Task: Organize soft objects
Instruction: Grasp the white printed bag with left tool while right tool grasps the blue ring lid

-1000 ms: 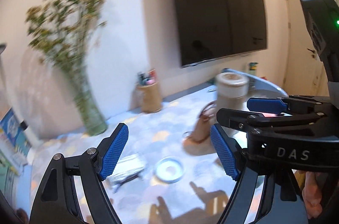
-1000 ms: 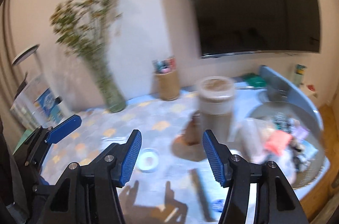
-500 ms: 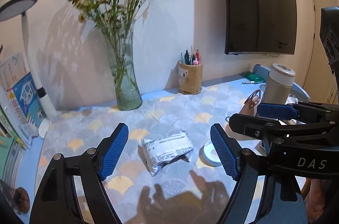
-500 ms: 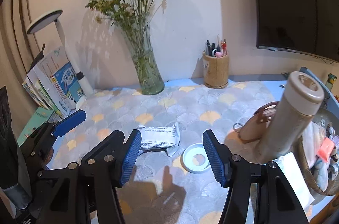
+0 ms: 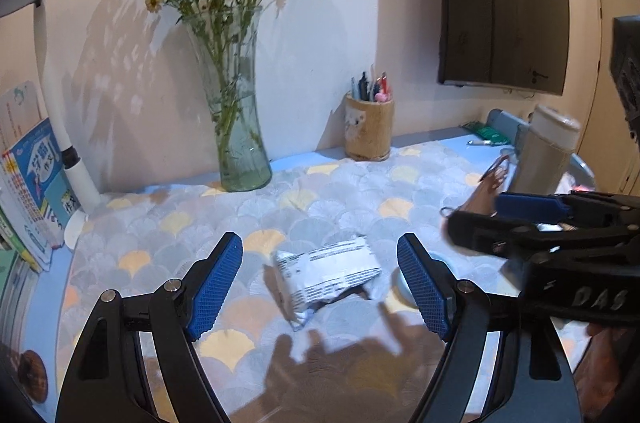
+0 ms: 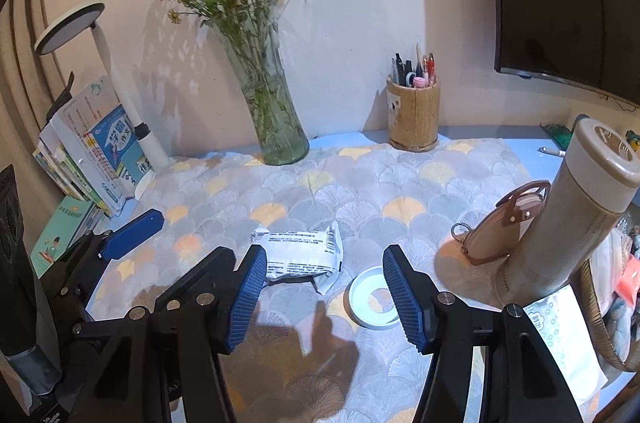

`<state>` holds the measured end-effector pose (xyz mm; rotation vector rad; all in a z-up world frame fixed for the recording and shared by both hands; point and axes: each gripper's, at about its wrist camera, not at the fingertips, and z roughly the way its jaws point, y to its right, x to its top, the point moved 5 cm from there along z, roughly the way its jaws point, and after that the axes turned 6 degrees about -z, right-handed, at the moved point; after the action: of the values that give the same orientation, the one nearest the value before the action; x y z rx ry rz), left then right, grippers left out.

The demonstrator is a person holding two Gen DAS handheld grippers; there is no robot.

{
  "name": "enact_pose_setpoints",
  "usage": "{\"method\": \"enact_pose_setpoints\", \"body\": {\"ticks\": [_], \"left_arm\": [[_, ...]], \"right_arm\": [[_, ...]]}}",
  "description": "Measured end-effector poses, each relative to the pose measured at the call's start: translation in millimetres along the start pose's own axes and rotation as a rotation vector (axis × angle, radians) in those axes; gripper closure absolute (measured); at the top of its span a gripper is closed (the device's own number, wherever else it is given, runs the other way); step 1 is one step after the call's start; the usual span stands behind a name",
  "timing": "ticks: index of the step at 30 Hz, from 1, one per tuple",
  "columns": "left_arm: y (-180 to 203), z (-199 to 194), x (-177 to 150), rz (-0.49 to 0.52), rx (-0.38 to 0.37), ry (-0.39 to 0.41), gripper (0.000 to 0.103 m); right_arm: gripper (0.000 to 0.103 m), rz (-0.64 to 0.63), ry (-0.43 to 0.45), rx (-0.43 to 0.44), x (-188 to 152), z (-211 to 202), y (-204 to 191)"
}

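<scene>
Counter (image 6: 472, 133) cloth (image 6: 360, 191) carries a flower vase (image 6: 276, 119), then a white printed soft packet (image 6: 302, 255) lying centre, beside a small white ring-shaped lid (image 6: 374, 303). Left gripper (image 5: 320, 281) and right gripper (image 6: 324, 297) hover above, jaws apart, empty.

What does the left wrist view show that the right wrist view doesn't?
Only the left wrist view shows the brown round thing at its bottom-left edge, and the white packet centered between the open left tongs.

Only the right wrist view shows the white ring whole, the basket at the right edge, and the brown pouch unblocked.

Both show the packet, glass vase, pen holder, lamp, books, tall bottle and both tongs, the right tongs open too.
</scene>
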<state>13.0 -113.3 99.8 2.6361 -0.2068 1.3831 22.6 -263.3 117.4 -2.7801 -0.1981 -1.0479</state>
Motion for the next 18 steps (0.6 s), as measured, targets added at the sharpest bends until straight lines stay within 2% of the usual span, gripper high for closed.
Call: {"method": "enact_pose_setpoints", "body": {"ticks": [3, 7, 9, 15, 18], "left_arm": [[-18, 21, -9, 0.027, 0.005, -0.072, 0.023], [-43, 58, -27, 0.062, -0.046, -0.233, 0.023], [-50, 73, -33, 0.073, -0.060, -0.282, 0.023], [-48, 105, -32, 0.003, -0.156, -0.337, 0.020], [-32, 114, -27, 0.054, -0.199, -0.311, 0.014]], "right_arm": [[0.043, 0.014, -0.020, -0.003, -4, 7, 7], [0.026, 0.049, -0.082, -0.021, -20, 27, 25], [0.026, 0.058, -0.123, -0.017, -33, 39, 29], [0.025, 0.062, -0.252, -0.057, -69, 78, 40], [0.025, 0.066, -0.262, -0.079, -73, 91, 46]]}}
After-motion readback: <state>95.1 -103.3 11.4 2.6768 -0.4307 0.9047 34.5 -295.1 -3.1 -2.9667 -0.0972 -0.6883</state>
